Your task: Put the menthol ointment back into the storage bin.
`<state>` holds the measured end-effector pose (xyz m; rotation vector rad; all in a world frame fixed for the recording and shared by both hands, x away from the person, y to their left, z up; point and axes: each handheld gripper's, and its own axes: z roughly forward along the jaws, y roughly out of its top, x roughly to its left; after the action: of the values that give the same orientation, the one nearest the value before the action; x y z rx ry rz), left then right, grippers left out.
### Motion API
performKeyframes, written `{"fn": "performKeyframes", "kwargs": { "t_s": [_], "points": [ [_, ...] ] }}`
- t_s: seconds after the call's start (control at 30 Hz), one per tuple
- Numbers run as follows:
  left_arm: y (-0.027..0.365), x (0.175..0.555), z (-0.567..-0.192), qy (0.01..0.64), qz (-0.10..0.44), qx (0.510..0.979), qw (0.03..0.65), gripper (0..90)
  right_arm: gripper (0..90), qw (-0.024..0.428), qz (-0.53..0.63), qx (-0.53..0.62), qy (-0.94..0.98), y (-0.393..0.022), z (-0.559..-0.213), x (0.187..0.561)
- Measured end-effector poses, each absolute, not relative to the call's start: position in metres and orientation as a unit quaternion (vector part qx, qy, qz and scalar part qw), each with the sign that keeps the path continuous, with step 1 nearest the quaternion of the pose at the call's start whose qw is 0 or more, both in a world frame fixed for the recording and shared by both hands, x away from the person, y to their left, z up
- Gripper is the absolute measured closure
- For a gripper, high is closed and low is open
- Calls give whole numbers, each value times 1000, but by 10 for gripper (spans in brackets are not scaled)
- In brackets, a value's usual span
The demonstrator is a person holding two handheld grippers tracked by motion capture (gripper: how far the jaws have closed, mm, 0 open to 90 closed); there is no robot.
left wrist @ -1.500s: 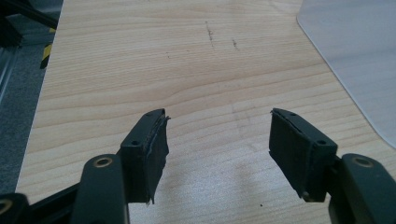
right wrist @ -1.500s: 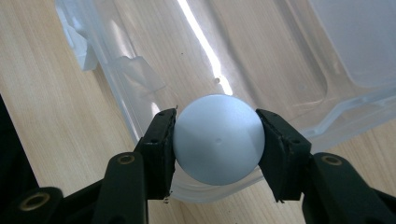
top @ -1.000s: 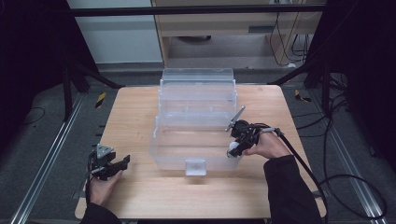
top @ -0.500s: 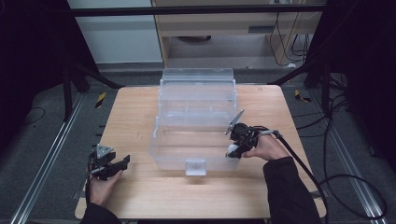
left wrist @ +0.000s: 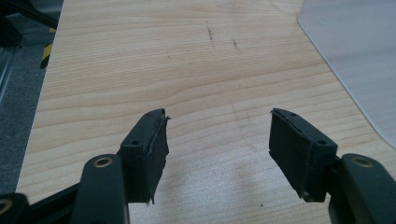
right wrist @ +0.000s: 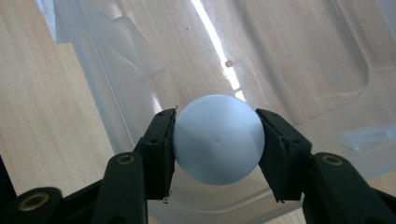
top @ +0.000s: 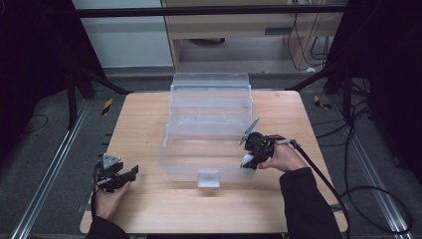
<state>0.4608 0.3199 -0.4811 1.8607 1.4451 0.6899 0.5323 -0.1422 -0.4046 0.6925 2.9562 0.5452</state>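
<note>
Item: small pale-blue smooth plastic ball (right wrist: 217, 139), clamped across its widest part between the jaws of the right gripper (top: 250, 155), above the clear plastic bin (top: 209, 124). Probably light, rigid, slippery; off-centre grips would likely slip. Left gripper (left wrist: 217, 154) stood open, empty, well apart.

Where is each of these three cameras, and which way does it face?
High view: above, looking down on table; both forearms show.
Left gripper view: rides left gripper, facing bare wood; open jaws.
Right gripper view: rides right gripper, facing clear box; jaws grip white ball.
Shared: ball and box appear from above too.
</note>
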Motion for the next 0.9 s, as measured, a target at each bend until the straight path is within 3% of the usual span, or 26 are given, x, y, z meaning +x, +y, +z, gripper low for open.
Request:
{"fn": "performKeyframes", "kwargs": {
  "t_s": [0.47, 0.73, 0.9],
  "points": [
    [320, 461, -481, 554, 264, 714, 337, 369, 512, 27, 174, 229, 957, -142, -404, 531],
    [320, 461, -481, 554, 265, 713, 337, 369, 452, 40, 203, 236, 949, -147, -394, 529],
    [320, 460, -481, 554, 266, 713, 337, 369, 338, 69, 244, 258, 932, -154, -384, 523]
  ]
}}
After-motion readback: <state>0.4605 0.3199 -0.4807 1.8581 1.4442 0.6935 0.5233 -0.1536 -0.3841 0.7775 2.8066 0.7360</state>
